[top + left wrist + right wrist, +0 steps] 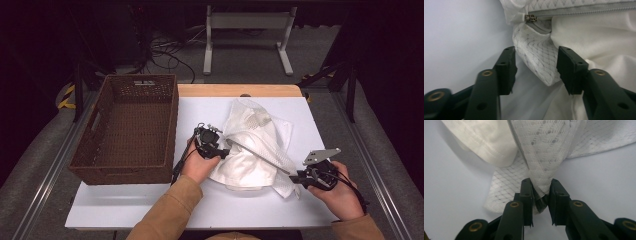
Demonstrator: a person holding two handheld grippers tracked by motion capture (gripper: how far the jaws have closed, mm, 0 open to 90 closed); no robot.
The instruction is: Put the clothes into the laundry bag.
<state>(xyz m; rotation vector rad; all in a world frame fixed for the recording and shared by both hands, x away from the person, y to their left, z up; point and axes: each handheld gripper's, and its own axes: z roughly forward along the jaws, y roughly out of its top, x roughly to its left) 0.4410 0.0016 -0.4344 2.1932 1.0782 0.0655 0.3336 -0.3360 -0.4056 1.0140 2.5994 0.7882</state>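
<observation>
**Two grippers at a white mesh bag**

A brown woven rectangular basket (pixel 127 127) stands at the table's left. Beside it, the left gripper (pixel 536 67) has its jaws apart around a corner of the white zippered mesh laundry bag (pixel 255 147) lying mid-table. The right gripper (pixel 539 195) is clamped on the bag's near corner.

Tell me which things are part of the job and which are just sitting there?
Part of the job: white mesh laundry bag, its zipper, left gripper, open around a corner; right gripper, pinching the mesh.

Just sitting there: brown wicker basket, white stand, floor cables.
</observation>
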